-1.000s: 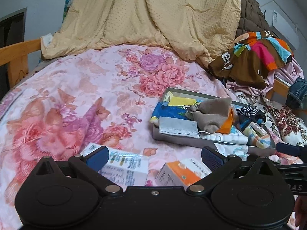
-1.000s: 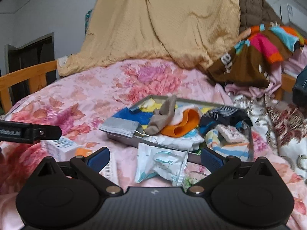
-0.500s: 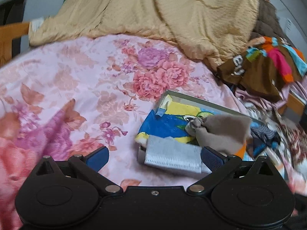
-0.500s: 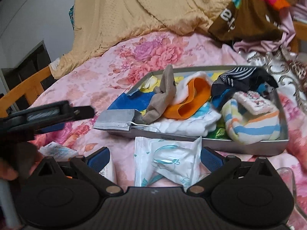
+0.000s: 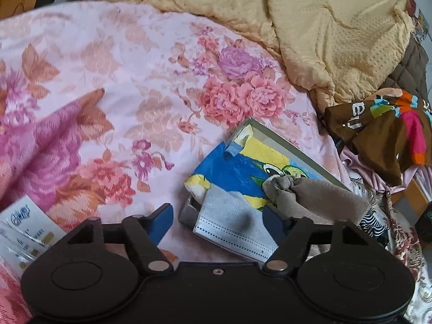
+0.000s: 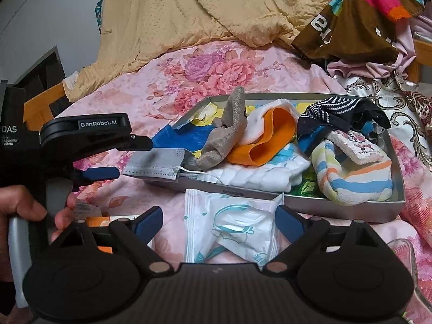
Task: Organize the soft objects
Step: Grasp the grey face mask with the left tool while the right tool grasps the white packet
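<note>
Left gripper (image 5: 218,216) jaws are closing, blue pads either side of the grey pleated face mask (image 5: 232,222) draped over the corner of the shallow grey metal tray (image 6: 351,210) on the pink floral bedspread (image 5: 121,94); no pad contact visible. Right gripper (image 6: 220,222) jaws are closing too, straddling the white sealed mask packet (image 6: 232,226) just in front of the tray, not pressing it. Tray holds a taupe sock (image 6: 229,135), orange-lined white sock (image 6: 266,140) and striped sock (image 6: 353,183).

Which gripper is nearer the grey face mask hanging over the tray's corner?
Left. The left gripper is closing around the grey face mask, pads not yet pressing. The right gripper is closing over the white packet, below the tray.
</note>
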Motion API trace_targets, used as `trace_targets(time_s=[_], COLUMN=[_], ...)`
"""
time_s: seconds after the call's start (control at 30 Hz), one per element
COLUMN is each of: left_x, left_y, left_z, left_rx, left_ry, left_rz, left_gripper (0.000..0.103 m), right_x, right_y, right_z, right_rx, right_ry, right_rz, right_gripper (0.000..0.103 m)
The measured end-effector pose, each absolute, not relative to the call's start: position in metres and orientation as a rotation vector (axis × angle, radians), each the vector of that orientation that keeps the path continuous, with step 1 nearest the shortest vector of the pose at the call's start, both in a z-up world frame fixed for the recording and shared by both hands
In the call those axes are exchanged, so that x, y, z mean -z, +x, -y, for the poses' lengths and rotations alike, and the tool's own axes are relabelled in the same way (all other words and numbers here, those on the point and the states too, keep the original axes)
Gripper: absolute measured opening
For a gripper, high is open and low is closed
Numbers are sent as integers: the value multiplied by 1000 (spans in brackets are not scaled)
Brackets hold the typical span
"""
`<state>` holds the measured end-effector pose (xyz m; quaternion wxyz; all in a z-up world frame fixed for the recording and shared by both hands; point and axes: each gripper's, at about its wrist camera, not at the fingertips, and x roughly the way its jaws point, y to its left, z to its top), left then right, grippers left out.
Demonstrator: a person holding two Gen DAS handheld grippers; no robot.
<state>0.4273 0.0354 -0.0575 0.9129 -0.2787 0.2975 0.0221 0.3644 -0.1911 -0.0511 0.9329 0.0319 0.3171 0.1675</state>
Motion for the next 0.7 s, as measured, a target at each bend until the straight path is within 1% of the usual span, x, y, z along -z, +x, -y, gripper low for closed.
trace_targets(time_s=[0.07, 0.1, 0.23, 0.27, 0.43, 0.47, 0.53, 0.6, 0.67, 0.7], left_x=[60, 61, 63, 63, 62, 62, 63, 64, 64, 65], left_y=[428, 428, 428, 428, 427, 427, 427, 428, 427, 426], left_z=[-37, -38, -38, -38, -39, -39, -41, -41, -40, -41], left_rx=[-48, -50, -46, -43, -25, -24, -25, -25, -20, -15], left_ry=[-596, -600, -605, -607, -617, -626, -639, -641, -642, -643], left_rz=[-626, -630, -631, -630, -631, -629, -629, -635, -639, -639], left_gripper=[58, 54, 47, 43, 37, 37, 32, 22, 18, 16], right_x=[51, 51, 52, 52, 52, 52, 53, 54, 55, 55], right_y=[363, 363, 361, 361, 360, 359, 358, 358, 358, 359], right_z=[190, 189, 187, 186, 185, 184, 183, 182, 182, 182], right_rx=[-341, -344, -345, -344, -346, -347, -349, -345, -342, -340], right_ry=[53, 47, 29, 26, 7, 1, -7, -15, -19, -19], right_rz=[-645, -643, -636, -635, -632, -632, -635, -636, -636, -636], right_gripper=[91, 89, 83, 82, 76, 74, 67, 63, 59, 54])
